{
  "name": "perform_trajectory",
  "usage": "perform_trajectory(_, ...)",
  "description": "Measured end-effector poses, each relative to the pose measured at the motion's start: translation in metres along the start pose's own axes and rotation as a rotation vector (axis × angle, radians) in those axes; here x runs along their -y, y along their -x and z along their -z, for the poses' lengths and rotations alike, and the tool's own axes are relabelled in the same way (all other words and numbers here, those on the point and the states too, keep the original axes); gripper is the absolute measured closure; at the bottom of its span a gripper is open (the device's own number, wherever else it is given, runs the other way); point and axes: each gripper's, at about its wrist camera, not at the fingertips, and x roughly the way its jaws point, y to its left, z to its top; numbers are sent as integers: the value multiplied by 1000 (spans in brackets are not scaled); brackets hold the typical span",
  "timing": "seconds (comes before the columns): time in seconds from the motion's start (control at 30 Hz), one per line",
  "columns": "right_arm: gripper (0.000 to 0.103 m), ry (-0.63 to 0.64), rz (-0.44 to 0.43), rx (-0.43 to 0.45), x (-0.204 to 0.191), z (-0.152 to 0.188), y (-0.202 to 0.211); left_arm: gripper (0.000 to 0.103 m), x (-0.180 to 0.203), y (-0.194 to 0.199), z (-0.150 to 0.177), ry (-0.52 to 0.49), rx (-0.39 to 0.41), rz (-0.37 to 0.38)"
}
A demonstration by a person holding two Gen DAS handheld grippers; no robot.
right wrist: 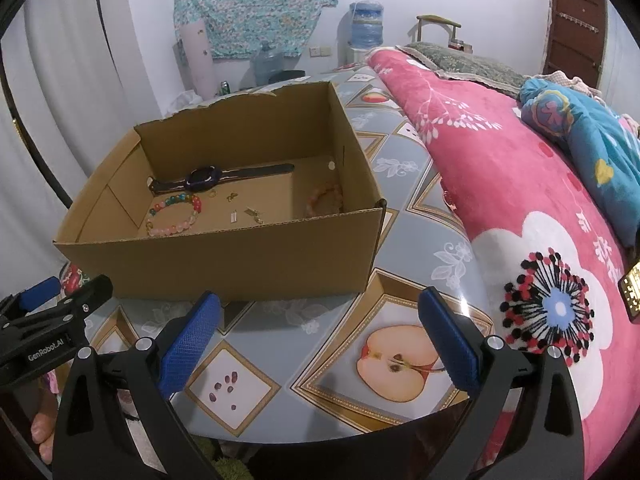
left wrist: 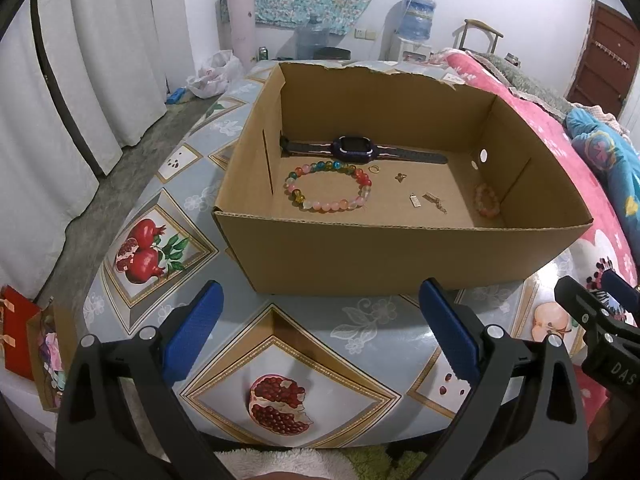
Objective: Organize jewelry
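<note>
An open cardboard box [left wrist: 360, 256] [right wrist: 224, 256] stands on the fruit-patterned table. On its floor lie a dark smartwatch [left wrist: 356, 149] [right wrist: 205, 178], a multicoloured bead bracelet [left wrist: 326, 188] [right wrist: 173, 216], a pink-orange bead bracelet [left wrist: 486, 200] [right wrist: 324, 200], a small gold ring [left wrist: 373, 169], and small gold charms [left wrist: 416, 201] [right wrist: 252, 213]. My left gripper [left wrist: 320, 332] is open, held in front of the box's near wall, with nothing between its blue pads. My right gripper [right wrist: 320, 336] is open and empty too, off the box's near right corner.
The table [left wrist: 320, 352] [right wrist: 400, 264] carries a glossy cloth with pomegranate and apple prints. A pink blanket [right wrist: 520, 200] [left wrist: 560, 152] lies over its right side. White curtains hang at left. A red bag [left wrist: 18, 332] stands low left. Water bottles and a chair stand beyond.
</note>
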Motion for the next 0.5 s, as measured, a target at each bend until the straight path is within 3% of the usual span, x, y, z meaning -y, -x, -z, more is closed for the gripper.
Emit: perform_trajectory(0.5, 7, 0, -2, 4, 2, -4, -2, 8, 3, -2, 1, -11, -15, -13)
